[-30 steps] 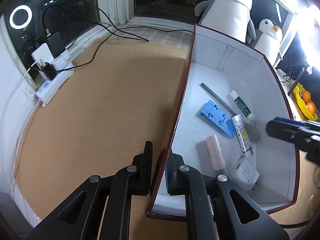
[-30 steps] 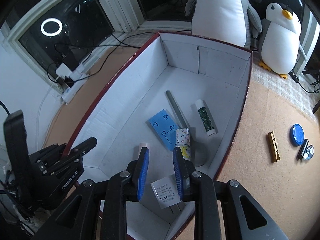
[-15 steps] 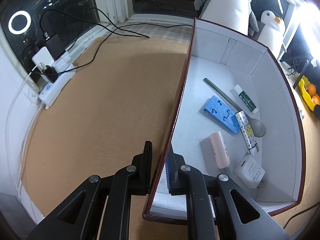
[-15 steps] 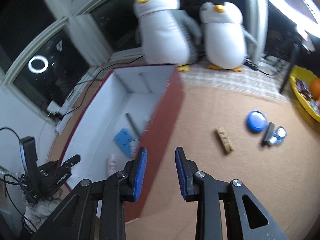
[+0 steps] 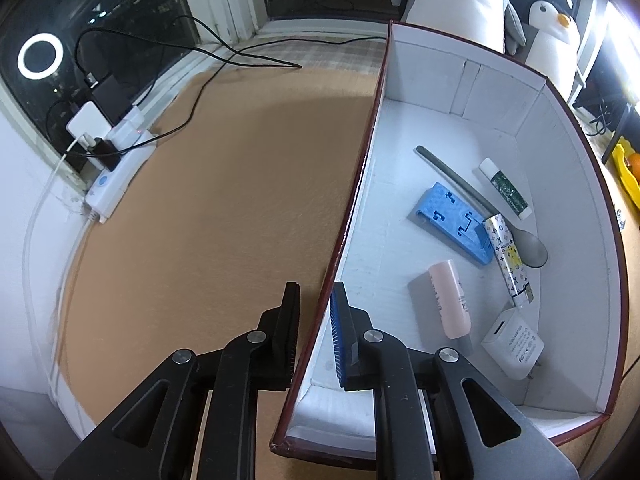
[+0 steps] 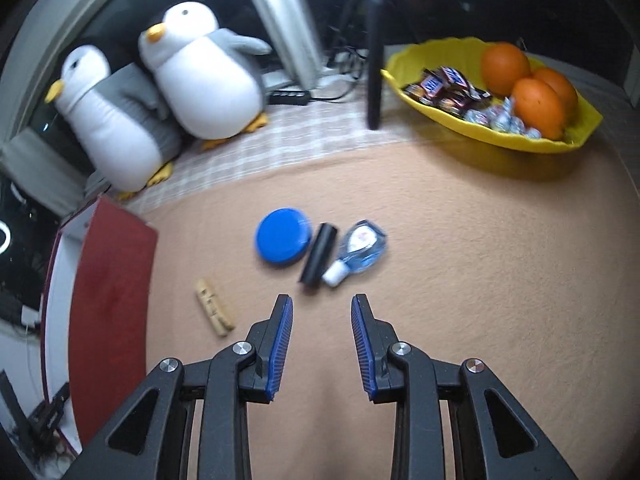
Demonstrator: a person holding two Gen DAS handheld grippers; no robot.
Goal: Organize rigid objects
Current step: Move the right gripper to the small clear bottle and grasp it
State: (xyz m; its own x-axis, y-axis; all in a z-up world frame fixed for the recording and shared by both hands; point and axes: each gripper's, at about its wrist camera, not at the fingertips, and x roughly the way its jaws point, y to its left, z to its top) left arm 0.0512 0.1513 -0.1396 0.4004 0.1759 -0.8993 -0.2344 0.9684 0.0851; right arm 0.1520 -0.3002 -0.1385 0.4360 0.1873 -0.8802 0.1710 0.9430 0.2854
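Note:
My left gripper (image 5: 316, 292) is shut on the left wall of the red box (image 5: 360, 184), one finger outside and one inside. On the box's white floor lie a blue block (image 5: 452, 220), a grey spoon (image 5: 456, 180), a white-and-green tube (image 5: 506, 188), a patterned tube (image 5: 508, 256), a pink bottle (image 5: 448, 300) and a white charger (image 5: 514, 342). My right gripper (image 6: 321, 304) hangs open and empty above the tan carpet. Just ahead of it lie a blue round lid (image 6: 283, 237), a black cylinder (image 6: 319, 254) and a small clear bottle (image 6: 360, 248). A wooden clothespin (image 6: 214, 306) lies to its left.
The box's red outer wall (image 6: 112, 300) stands left of the right gripper. A yellow bowl (image 6: 520, 144) of oranges and sweets sits far right, two plush penguins (image 6: 208, 76) at the back, a black stand leg (image 6: 374, 60) between. A power strip (image 5: 116, 172) with cables lies far left.
My right gripper has swung out from over the box to the right and now hangs over the carpet near the loose items. The left gripper has stayed on the box wall.

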